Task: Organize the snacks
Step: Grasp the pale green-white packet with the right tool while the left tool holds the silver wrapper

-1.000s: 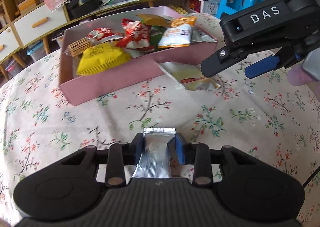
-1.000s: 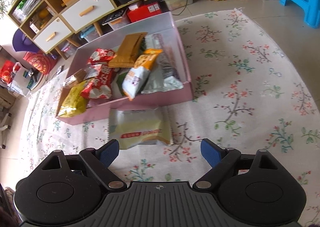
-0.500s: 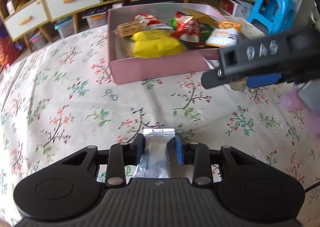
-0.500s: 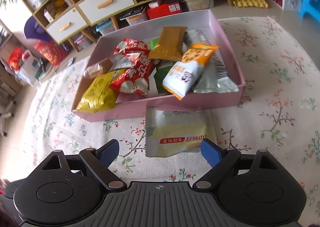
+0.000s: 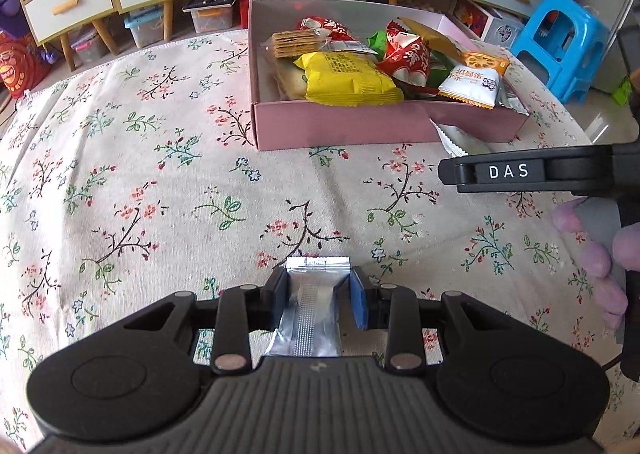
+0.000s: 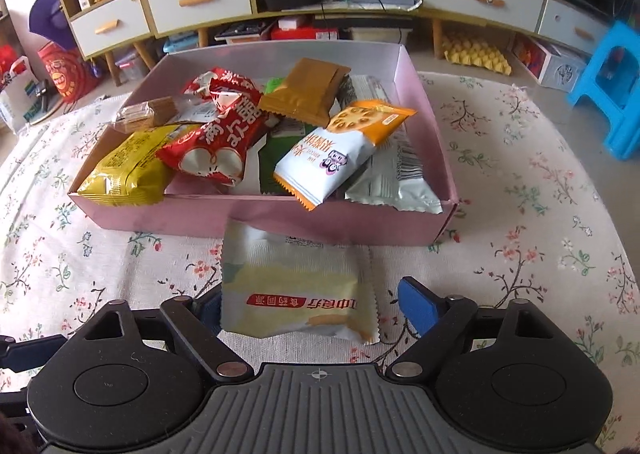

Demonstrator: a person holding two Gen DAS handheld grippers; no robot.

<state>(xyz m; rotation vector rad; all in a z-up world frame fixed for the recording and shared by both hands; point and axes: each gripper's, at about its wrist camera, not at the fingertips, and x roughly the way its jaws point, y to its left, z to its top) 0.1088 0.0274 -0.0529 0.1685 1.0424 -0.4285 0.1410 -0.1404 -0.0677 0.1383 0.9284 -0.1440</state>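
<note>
**While one snack is held, another lies between open pads**

While the left tool [image 5: 318, 290] keeps its blue pads pressed on a small silver packet [image 5: 314, 310], it hangs above the flowered cloth [image 5: 160, 190] of the worktop, apart from the pink box [image 6: 280, 220]. The packet stands upright between the two pads, with its crimped top edge pointing forward.

The right tool [image 6: 316, 302] is low over the cloth, and its jaws stand wide; they have just been closing a little. Between them lies a pale yellow-and-white snack bag [image 6: 298, 290] with red print, flat on the cloth and just in front of the near wall of the box. The right pad [image 6: 416, 304] is clearly apart from the bag. The left pad is mostly hidden behind the bag's edge, so I cannot tell if it touches.

Inside the box many snacks are piled: a yellow bag [image 6: 128, 166] at the left, a red bag [image 6: 218, 138], a brown packet [image 6: 308, 90], a white-and-orange biscuit bag [image 6: 340, 146] and a pale green one [image 6: 394, 182] at the right. In the left wrist view, the right tool [image 5: 528, 170] is seen from the side, with gloved fingers [image 5: 600, 262] on its handle.
</note>
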